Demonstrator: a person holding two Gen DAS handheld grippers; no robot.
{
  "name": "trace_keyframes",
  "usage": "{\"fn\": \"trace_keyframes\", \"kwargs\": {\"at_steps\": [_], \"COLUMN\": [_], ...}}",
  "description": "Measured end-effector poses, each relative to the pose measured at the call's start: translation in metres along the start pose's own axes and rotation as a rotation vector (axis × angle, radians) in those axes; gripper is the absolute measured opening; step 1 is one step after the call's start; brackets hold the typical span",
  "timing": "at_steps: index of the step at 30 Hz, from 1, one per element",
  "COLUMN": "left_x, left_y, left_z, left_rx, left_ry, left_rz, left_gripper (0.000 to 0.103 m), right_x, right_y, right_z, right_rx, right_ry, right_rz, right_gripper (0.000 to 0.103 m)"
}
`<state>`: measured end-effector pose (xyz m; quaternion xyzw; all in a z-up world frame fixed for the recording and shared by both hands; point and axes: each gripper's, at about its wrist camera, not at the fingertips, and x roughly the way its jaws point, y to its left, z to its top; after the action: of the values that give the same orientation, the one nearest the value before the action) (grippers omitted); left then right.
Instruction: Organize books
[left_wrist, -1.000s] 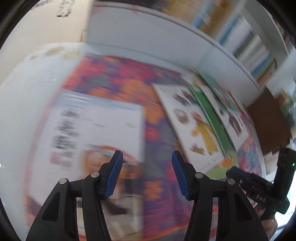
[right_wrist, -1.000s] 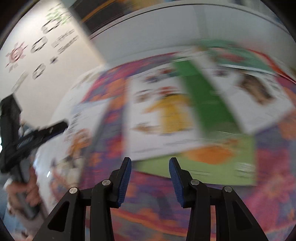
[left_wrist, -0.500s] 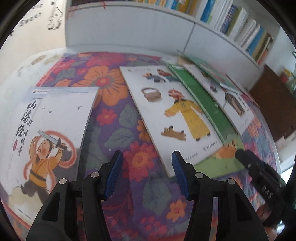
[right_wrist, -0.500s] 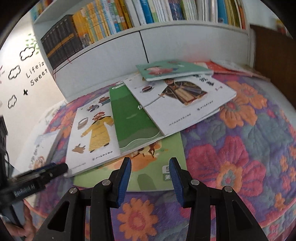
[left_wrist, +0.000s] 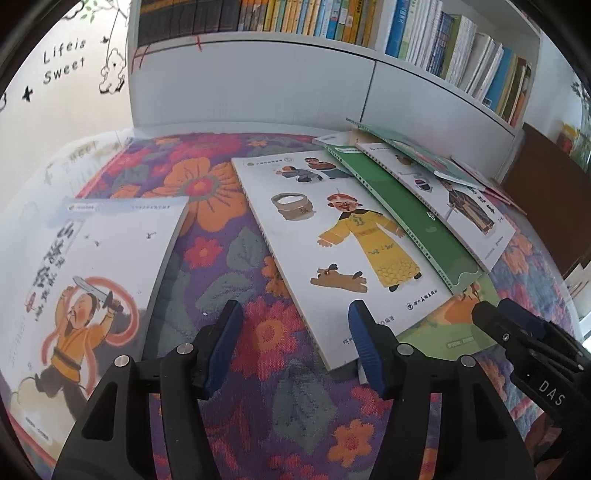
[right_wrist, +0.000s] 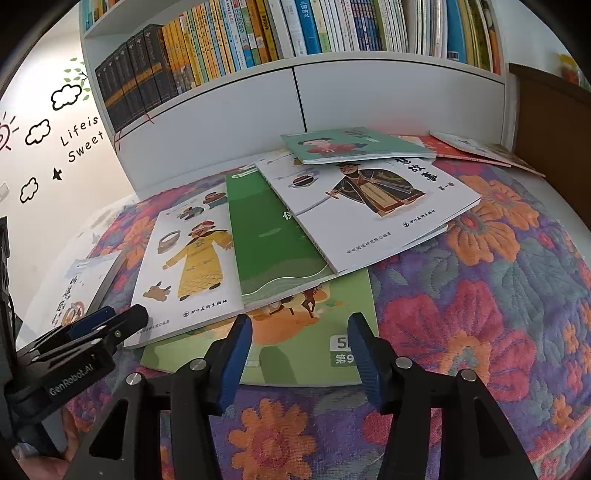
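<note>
both grippers, left gripper (left_wrist: 295, 343) and right gripper (right_wrist: 299, 350), are opening empty, now settling just short of the book pile (right_wrist: 280, 240) ahead, nearing a grab.

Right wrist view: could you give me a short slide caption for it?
Right gripper, opening and empty, hovers over fanned picture books on a floral cloth.

Both views are bright and evenly lit by soft daylight, with only faint shadows under the books' edges. Focus is sharp, without motion blur. The fisheye lenses bow the bookshelf (left_wrist: 369, 66) strongly and leave dark vignetted corners.
</note>
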<state>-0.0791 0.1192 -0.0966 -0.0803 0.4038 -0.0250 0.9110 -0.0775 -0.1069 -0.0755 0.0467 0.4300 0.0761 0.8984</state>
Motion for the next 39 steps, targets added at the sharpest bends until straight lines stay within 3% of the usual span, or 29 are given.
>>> {"fn": "trace_keyframes", "kwargs": {"at_steps": [8, 24, 33, 37, 39], "left_x": [0.001, 0.002, 0.003, 0.003, 0.004], "left_y": [0.003, 0.003, 0.002, 0.002, 0.003], "left_z": [0.0, -0.002, -0.001, -0.001, -0.001], "left_rx": [-0.016, -0.023, -0.019, -0.017, -0.019], "left_ry": [0.008, 0.005, 0.008, 0.008, 0.009], "left_rz": [-0.019, -0.028, -0.026, -0.03, -0.035], "left_gripper": [0.061, 0.063, 0.067, 0.068, 0.068], "right_x": [0.004, 0.001, -0.007, -0.007, -0.007], "right_y": [0.013, 0.008, 0.003, -0.018, -0.017], "right_z": [0.001, 0.0, -0.013, -0.014, -0.015], "right_rx": [-0.065, -0.04, -0.024, 0.087, 0.085], "right_ry": [0.02, 0.013, 0.025, 0.055, 0.053], "right_rz": [-0.058, -0.028, -0.13, -0.038, -0.042], "right_gripper": [0.059, 0.06, 0.063, 0.066, 0.066]}}
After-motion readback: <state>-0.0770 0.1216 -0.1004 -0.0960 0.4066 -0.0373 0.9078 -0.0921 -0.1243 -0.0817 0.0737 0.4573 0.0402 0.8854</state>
